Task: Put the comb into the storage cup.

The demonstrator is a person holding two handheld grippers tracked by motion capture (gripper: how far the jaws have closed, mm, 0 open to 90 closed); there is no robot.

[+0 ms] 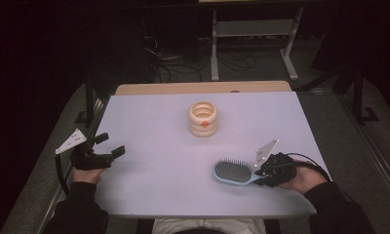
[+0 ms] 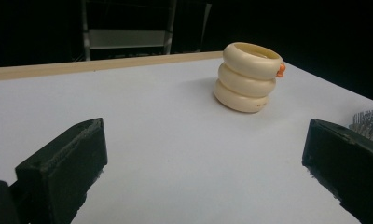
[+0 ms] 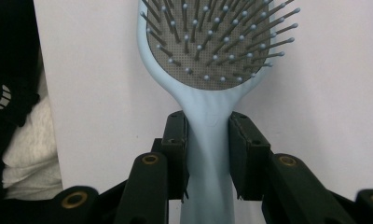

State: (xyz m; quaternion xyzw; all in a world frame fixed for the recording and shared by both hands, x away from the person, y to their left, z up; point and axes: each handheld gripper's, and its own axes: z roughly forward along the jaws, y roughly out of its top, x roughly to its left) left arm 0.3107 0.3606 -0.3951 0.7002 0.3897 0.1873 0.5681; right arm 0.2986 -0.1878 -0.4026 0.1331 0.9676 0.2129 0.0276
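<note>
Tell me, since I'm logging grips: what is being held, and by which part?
The right gripper holds the hairbrush by its handle, just below the head. The left gripper is open, holding nothing.

left gripper [image 1: 110, 146] low, jaws wide apart, right gripper [image 1: 256, 176] jaws clamped

Cream stacked-ring holder [image 1: 203, 118] upright mid-table [image 1: 149, 122]; metal rack [image 1: 254, 29] beyond.

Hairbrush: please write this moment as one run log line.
right tool: shut on hairbrush handle | left tool: open | cup: upright, apart
</note>
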